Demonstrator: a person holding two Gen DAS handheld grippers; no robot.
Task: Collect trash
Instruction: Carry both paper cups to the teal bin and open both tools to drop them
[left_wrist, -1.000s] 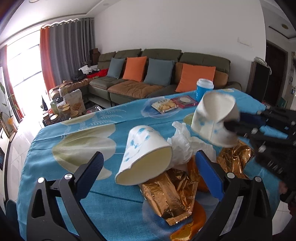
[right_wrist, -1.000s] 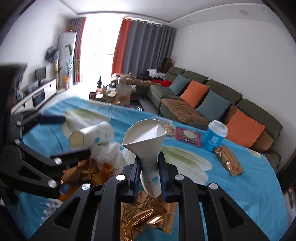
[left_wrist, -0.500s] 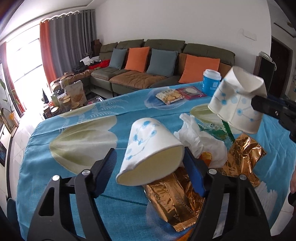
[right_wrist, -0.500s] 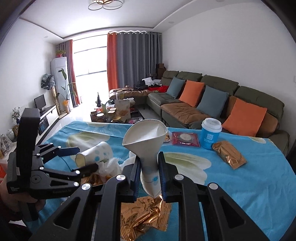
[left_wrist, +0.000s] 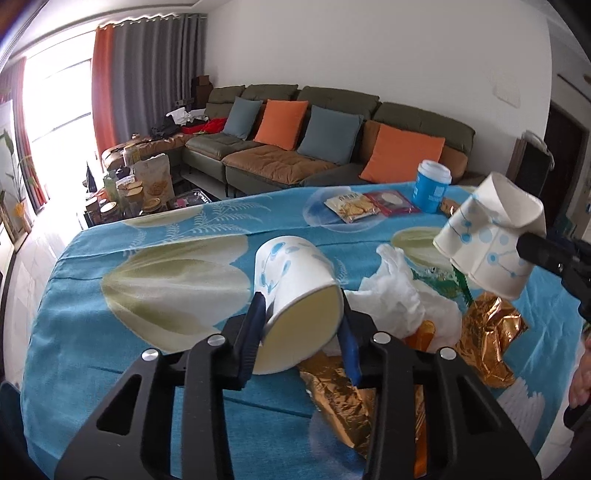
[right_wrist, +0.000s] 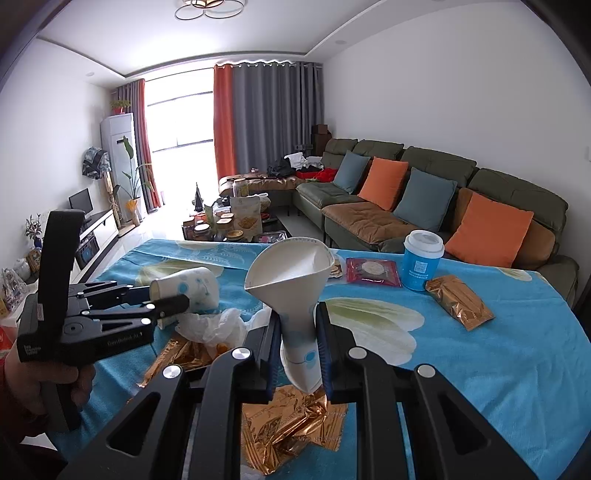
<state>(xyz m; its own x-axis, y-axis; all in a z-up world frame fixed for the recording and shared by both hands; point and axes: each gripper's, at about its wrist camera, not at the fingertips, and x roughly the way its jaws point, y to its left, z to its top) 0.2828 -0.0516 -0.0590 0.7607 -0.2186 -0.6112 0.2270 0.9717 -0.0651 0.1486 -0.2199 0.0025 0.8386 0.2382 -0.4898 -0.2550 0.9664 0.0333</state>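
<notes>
My left tool (left_wrist: 303, 332) has just been closing on the tipped cup (left_wrist: 295, 291) lying on the worktop (left_wrist: 147, 354), and its pads are now pressing the rim, so this cup is looking ready to lift. My right tool (right_wrist: 297, 350) is clenching a crushed cup (right_wrist: 295, 291) above the gold wrappers (right_wrist: 288, 432).

Both grippers are built of black, angular frames with triangular cut-outs and round silver screw heads. The left gripper (left_wrist: 303, 325) is fitted with blue pads (left_wrist: 350, 345), as is the right gripper (right_wrist: 297, 341). White lettering is printed on the left gripper's side, gripped by a hand (right_wrist: 44, 380).
</notes>
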